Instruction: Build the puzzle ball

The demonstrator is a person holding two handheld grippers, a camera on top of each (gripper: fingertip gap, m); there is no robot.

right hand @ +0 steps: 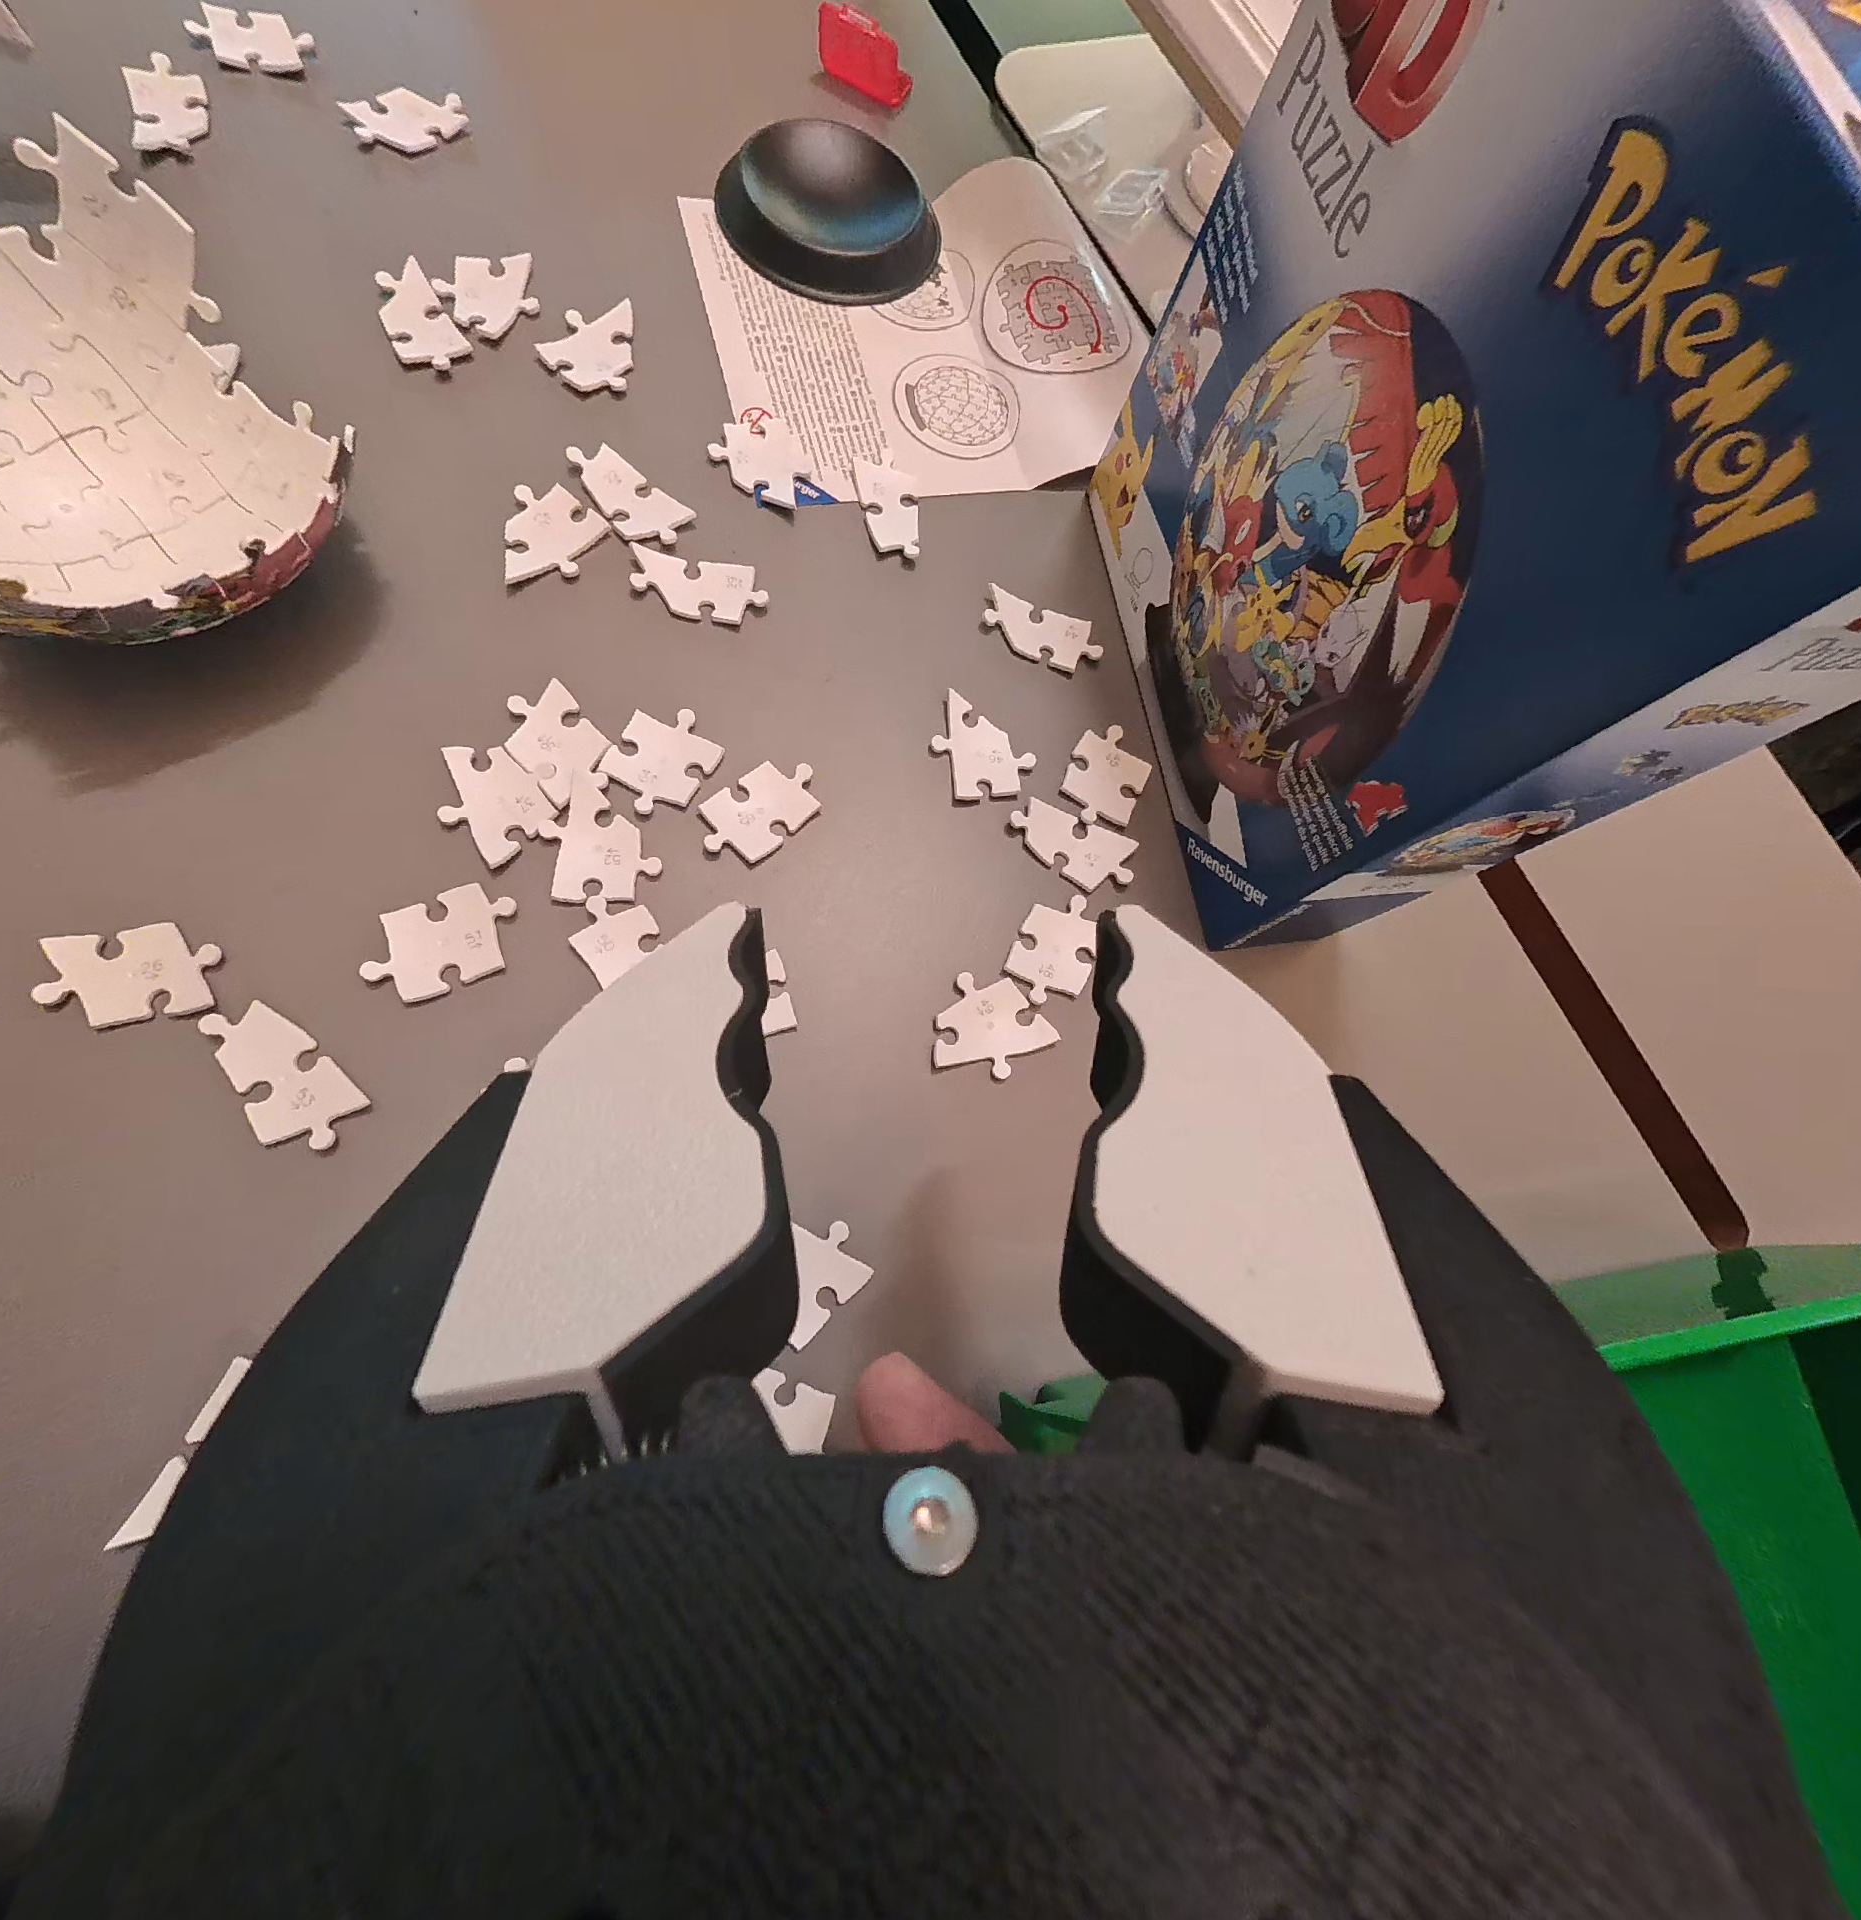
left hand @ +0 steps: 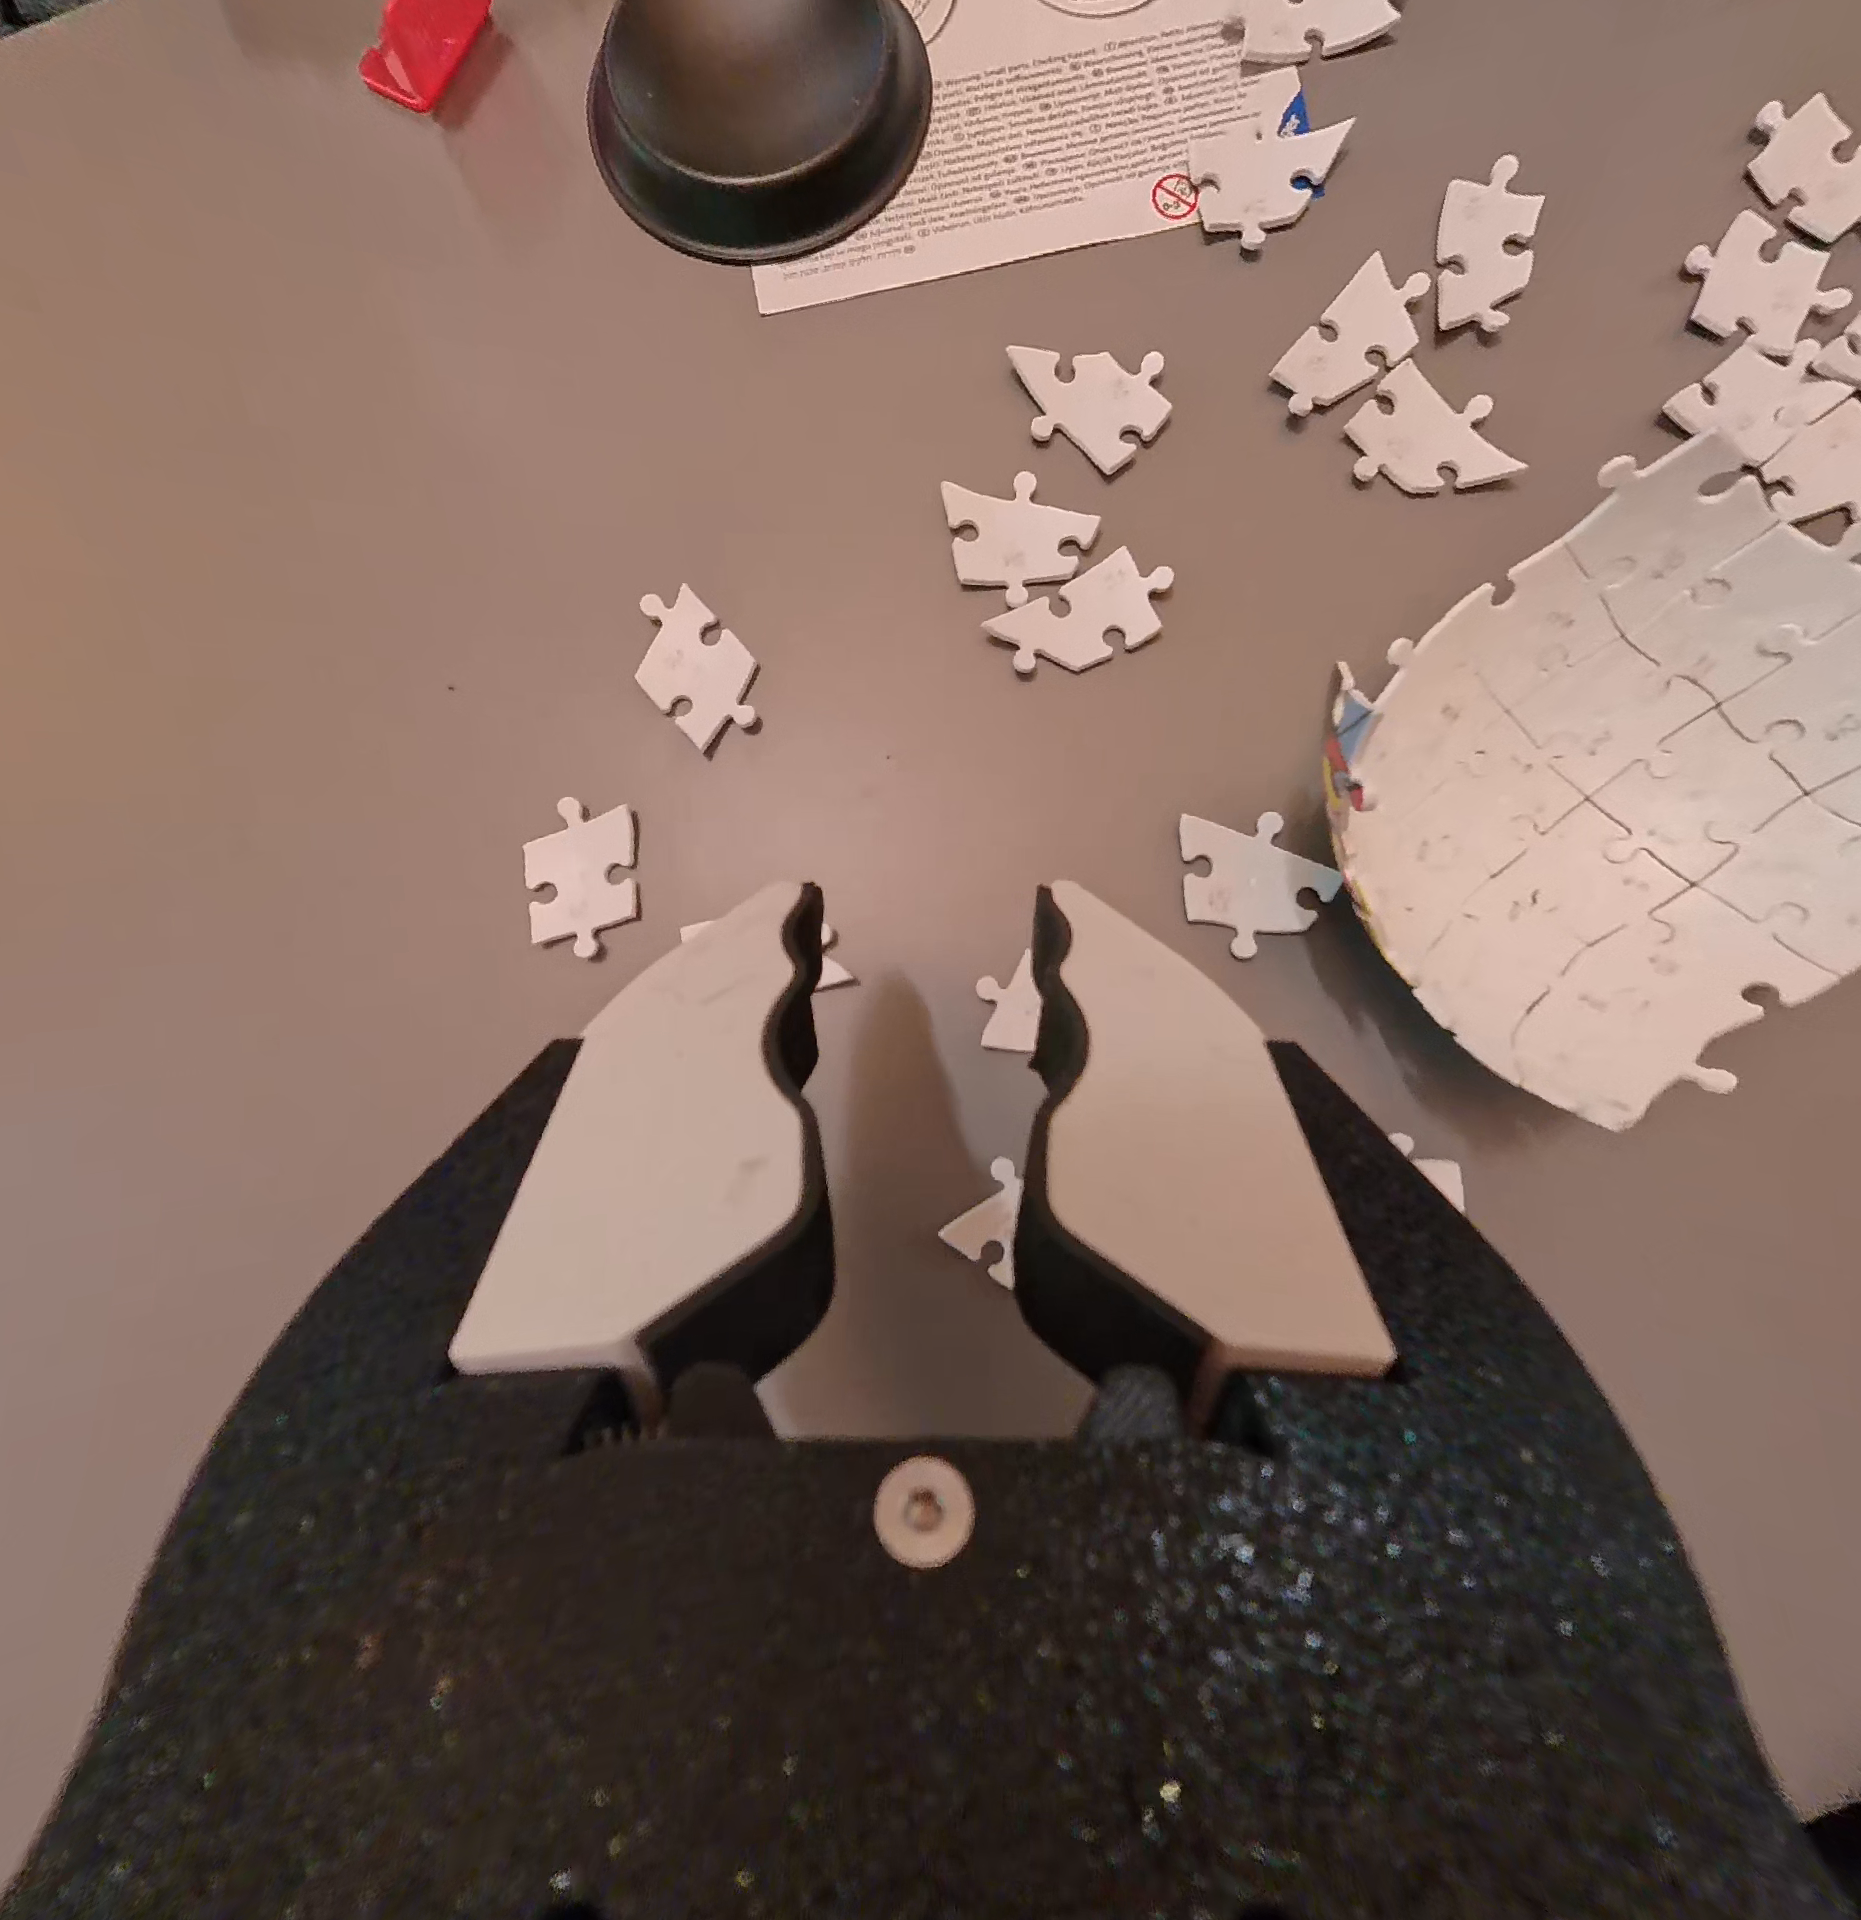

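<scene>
On the grey table [right hand: 230, 1247] I see the blue box [right hand: 1528, 520] at the right edge, beside my right claw [right hand: 931, 925], which hangs open and bare over loose white pieces [right hand: 993, 1023]. The half-built puzzle shell [left hand: 1632, 810] lies right of my left claw [left hand: 931, 904], also open with nothing between its pads. Farther off a black stand [left hand: 754, 125] sits on a leaflet [left hand: 1061, 135], a red clip [left hand: 422, 52] beyond.
</scene>
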